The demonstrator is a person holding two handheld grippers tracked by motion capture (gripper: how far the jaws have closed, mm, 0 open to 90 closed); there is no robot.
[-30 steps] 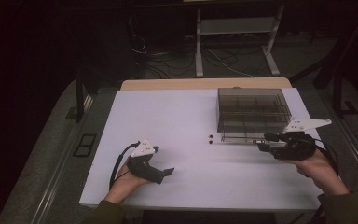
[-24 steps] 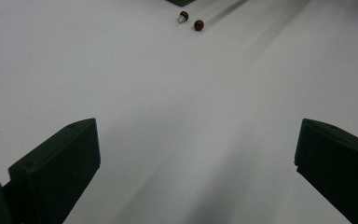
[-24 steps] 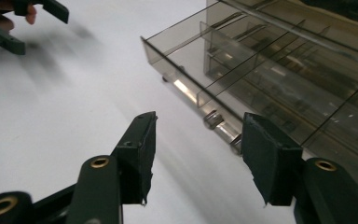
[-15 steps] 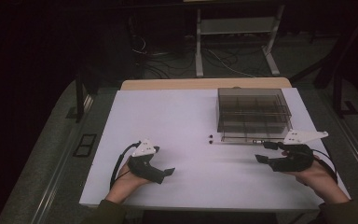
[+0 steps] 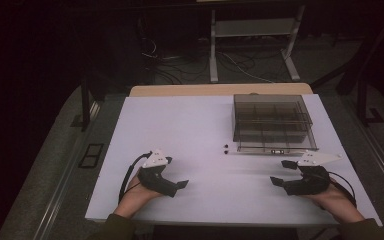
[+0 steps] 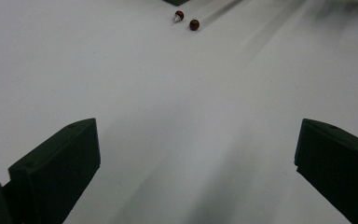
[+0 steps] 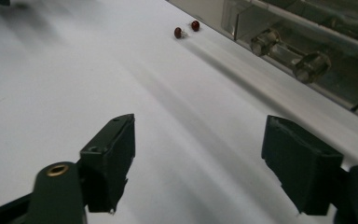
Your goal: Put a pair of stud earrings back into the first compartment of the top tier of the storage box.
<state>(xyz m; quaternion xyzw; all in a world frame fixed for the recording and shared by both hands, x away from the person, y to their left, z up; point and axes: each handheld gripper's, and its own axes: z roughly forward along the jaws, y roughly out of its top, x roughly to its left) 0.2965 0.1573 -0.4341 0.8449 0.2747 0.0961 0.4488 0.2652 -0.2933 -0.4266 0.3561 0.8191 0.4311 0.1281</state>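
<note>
Two red beads (image 5: pixel 226 149) mid-counter (image 5: pixel 180 125), just beside clear drawer box (image 5: pixel 272 122) near far right corner. Right hand-held gripper (image 5: pixel 281 172) jaws just opening, empty; left hand-held gripper (image 5: pixel 180 184) spread, empty. Approach low, straddle one bead, pinch gently.

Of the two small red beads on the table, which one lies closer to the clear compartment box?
The right-hand bead in the high view, the one lying nearer the person. The other bead lies just left of it, a touch farther from the box.
</note>
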